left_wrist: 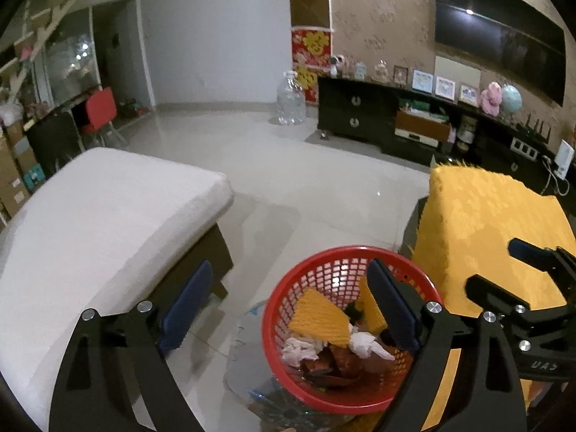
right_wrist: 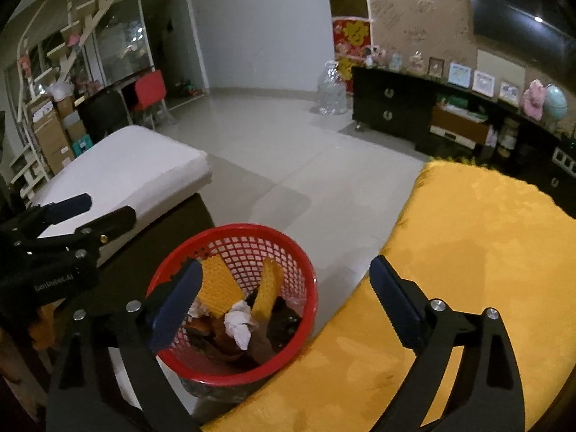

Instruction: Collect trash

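A: So, where does the left tool [left_wrist: 288,309] stand?

B: In the left wrist view it tips downward over the floor [left_wrist: 288,180], its two blue-padded fingers [left_wrist: 187,306] spread wide with nothing between them. One finger sits at the lower left of the frame in front of the white cushioned seat [left_wrist: 90,223]; the other, at lower centre-right, crosses the near side of the red basket [left_wrist: 313,270].

A: And the right tool [right_wrist: 284,298]?

B: Also wide and empty, angled down the same way. In the right wrist view its one finger at lower left overlaps the basket's rim, and the other at lower right lies over the yellow cloth [right_wrist: 478,237]. Each tool also shows in the other's view: the right one at the right edge of the left wrist view, the left one at the left edge of the right wrist view.

A: Where is the trash?

B: Inside the red basket, which stands on the floor at lower centre of both frames, between the white seat and the yellow-covered desk. In it lie yellow ridged pieces [left_wrist: 320,316], crumpled white tissue [right_wrist: 239,325] and some brown and dark scraps [left_wrist: 338,363]. Neither tool touches any of it, as far as can be seen.
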`<state>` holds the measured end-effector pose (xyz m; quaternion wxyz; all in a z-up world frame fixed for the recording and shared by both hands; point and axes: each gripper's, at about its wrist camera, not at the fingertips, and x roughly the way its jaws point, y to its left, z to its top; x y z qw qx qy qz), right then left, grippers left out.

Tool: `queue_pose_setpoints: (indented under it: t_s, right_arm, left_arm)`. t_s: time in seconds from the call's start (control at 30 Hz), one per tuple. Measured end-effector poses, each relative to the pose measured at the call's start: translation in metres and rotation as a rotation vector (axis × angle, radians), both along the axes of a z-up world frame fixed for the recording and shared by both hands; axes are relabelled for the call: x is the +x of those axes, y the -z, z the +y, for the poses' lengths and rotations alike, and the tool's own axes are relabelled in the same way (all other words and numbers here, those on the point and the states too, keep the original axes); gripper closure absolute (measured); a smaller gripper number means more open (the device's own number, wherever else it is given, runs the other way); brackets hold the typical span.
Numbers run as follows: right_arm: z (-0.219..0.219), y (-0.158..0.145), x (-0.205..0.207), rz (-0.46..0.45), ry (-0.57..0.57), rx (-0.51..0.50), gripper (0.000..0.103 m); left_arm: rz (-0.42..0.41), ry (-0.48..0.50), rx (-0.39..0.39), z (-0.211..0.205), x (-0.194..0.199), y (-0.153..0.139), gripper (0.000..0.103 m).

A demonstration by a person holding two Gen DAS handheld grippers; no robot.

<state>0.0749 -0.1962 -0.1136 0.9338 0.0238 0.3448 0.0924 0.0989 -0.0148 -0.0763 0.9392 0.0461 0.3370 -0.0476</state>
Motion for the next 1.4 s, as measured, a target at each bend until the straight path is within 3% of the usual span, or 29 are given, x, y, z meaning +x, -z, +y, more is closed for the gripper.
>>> queue_pose_setpoints:
  t_s: [0.13, 0.33, 0.8, 1.4]
  right_arm:
    - [0.000, -0.014, -0.016, -0.050, 0.016, -0.031, 0.007]
    - [0.000, -0.030, -0.042, -0.098, 0.036, -0.050, 0.007]
    - [-0.001, -0.030, -0.100, -0.096, 0.075, -0.038, 0.007]
    - [-0.010, -0.023, -0.110, -0.073, 0.097, -0.036, 0.007]
  left_arm:
    - [-0.056, -0.012, 0.018, -0.001, -0.019, -0.013, 0.013]
    - [-0.074, 0.012, 0.025, -0.010, -0.047, -0.019, 0.012]
    - [-0.100, 0.012, -0.001, -0.015, -0.090, -0.023, 0.010]
    - [-0.070, 0.038, -0.013, -0.022, -0.098, -0.018, 0.010]
